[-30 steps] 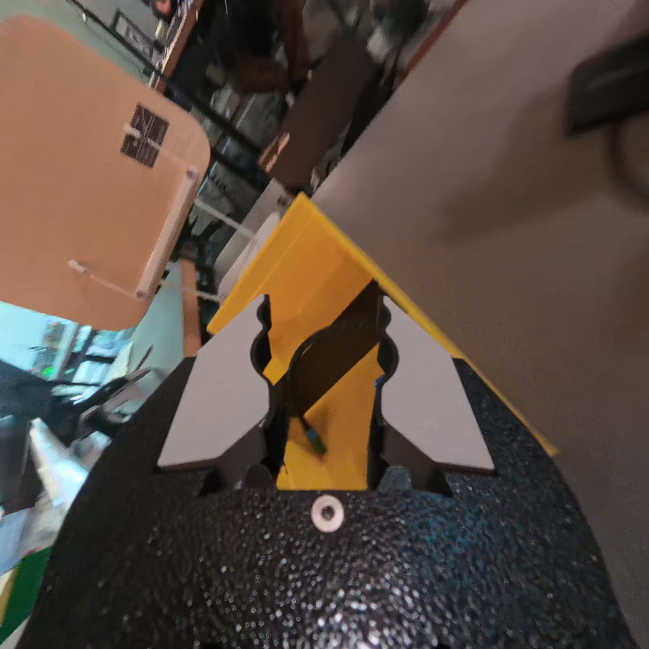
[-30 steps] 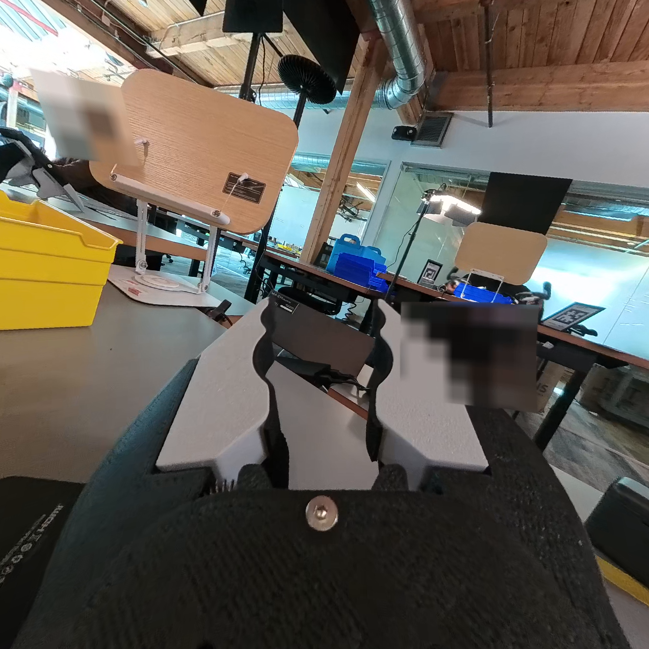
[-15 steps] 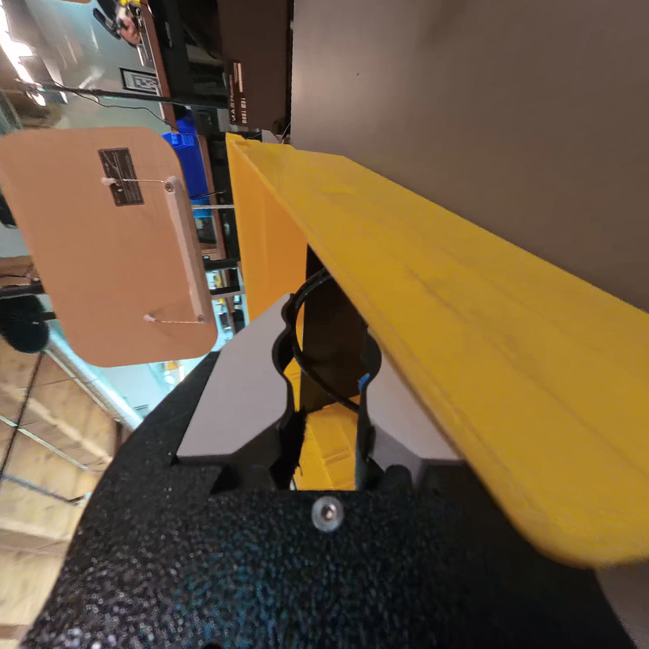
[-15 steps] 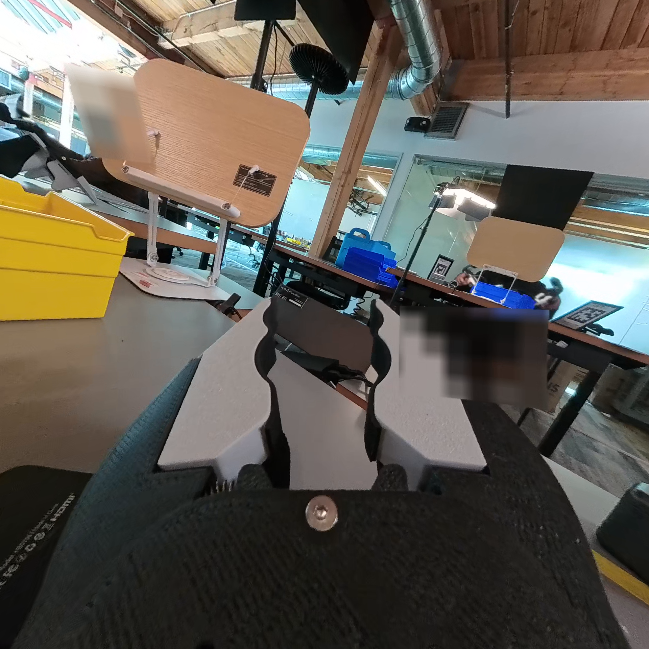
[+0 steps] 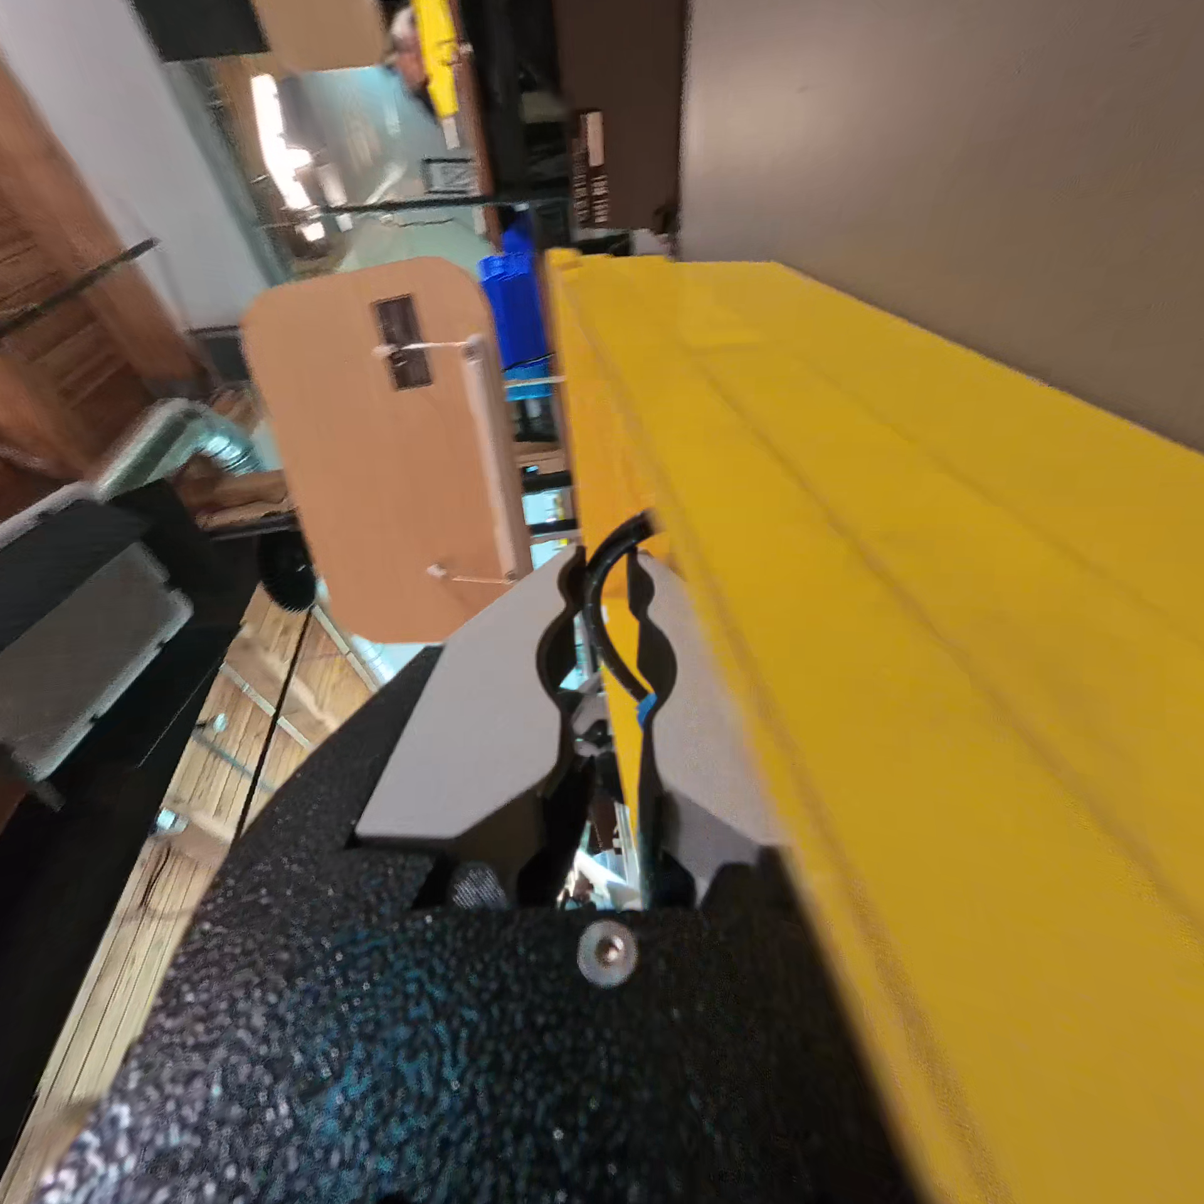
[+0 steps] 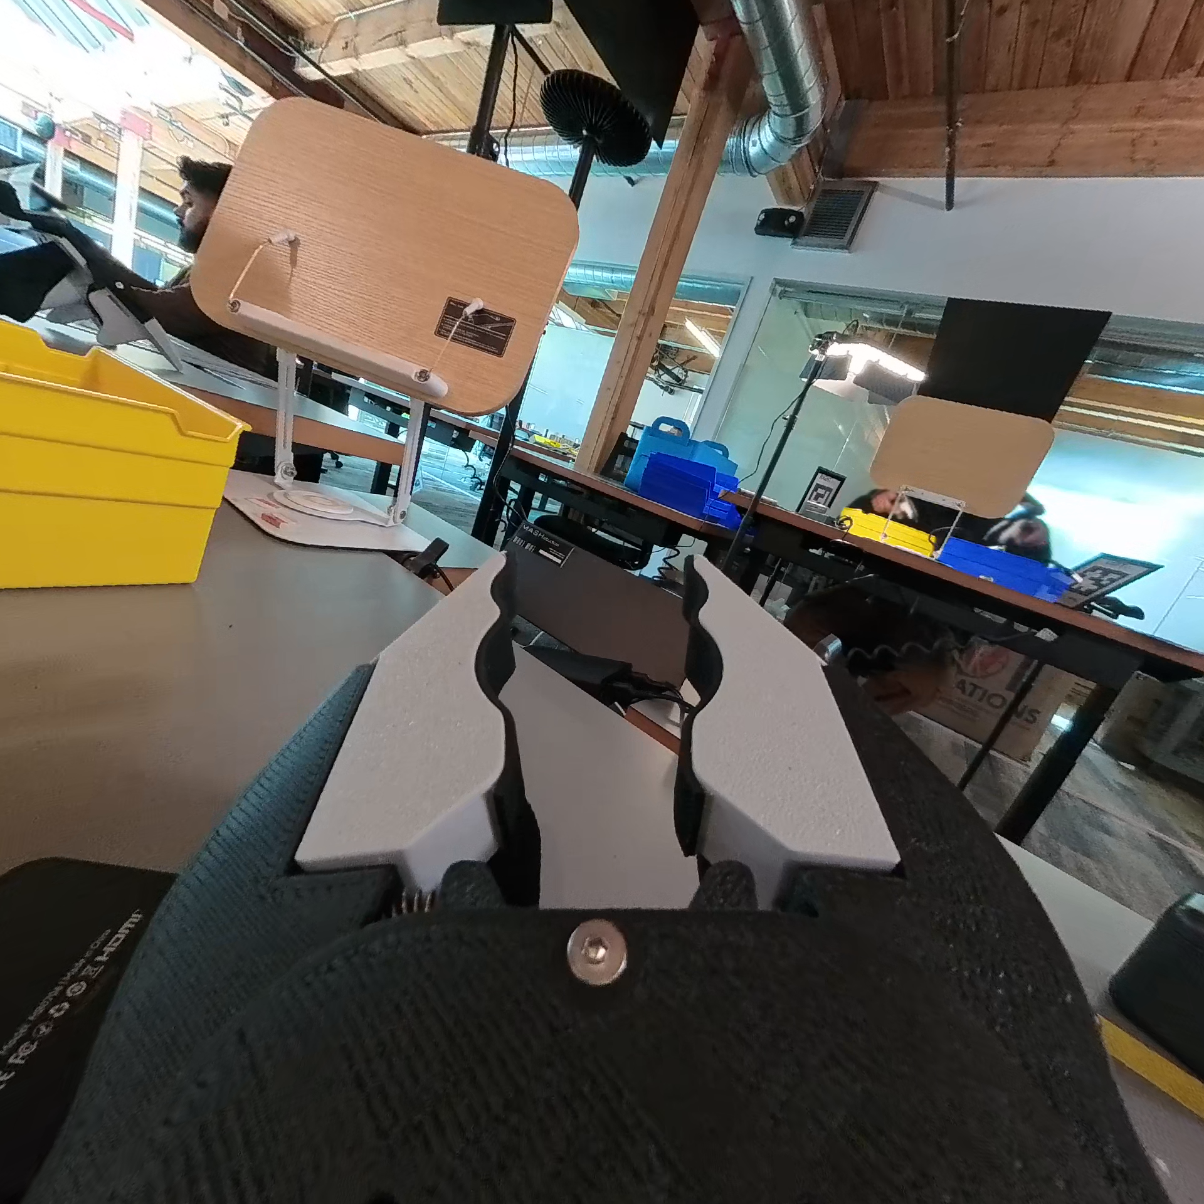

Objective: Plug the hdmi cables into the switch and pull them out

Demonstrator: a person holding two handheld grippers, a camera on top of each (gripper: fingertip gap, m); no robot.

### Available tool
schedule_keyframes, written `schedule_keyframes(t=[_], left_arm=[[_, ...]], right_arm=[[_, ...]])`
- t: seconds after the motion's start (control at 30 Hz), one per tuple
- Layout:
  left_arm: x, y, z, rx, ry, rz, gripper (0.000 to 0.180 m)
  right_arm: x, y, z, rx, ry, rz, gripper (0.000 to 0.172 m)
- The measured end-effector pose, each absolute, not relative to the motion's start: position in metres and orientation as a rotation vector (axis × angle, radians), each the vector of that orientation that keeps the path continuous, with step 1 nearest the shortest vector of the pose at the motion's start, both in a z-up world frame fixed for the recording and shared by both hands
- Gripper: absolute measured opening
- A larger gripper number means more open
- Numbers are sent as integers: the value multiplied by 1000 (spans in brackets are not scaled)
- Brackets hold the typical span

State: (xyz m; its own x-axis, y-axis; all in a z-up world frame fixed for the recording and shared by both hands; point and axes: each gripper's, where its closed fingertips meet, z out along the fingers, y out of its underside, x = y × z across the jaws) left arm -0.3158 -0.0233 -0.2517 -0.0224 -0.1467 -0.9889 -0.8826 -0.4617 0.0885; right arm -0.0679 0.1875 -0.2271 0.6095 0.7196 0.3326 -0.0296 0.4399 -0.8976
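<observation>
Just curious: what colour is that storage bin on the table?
Yellow; the bin shows best in the right wrist view.

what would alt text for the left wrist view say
The left gripper, turned sideways, sits against the rim of a yellow bin, with a black cable curving between its grey fingers. A wooden board on a stand is blurred behind.

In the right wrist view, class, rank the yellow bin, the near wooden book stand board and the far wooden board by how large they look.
1. Near wooden board, largest.
2. Yellow bin, partly cut off by the picture edge, so unsure against the board.
3. Far wooden board, smallest; it stands much farther away.
</observation>
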Motion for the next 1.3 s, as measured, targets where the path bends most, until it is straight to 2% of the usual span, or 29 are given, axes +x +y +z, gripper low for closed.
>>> schedule_keyframes(t=[0.03,0.33,0.53,0.63,0.77,1.0,1.17,1.3], left_arm=[[-317,-26,-240,-1611,1035,1556,8],[-320,-81,-117,-1346,565,1558,5],[-270,-83,-33,-1234,304,1034,10],[-230,-60,-20,-1224,337,761,13],[-173,-12,-39,-1286,411,430,11],[-67,89,-132,-1545,612,-95,12],[-25,153,-199,-1767,679,-223,13],[-14,188,-225,-1856,627,-323,10]], right_arm=[[-68,188,-227,-1020,-799,532,49],[-68,188,-228,-1024,-802,527,48],[-68,189,-228,-1025,-801,524,47],[-66,190,-227,-1025,-793,524,47],[-61,194,-225,-1029,-770,522,46],[-28,222,-220,-1037,-729,378,46],[19,254,-212,-1084,-573,323,46],[34,262,-211,-1085,-556,235,47]])
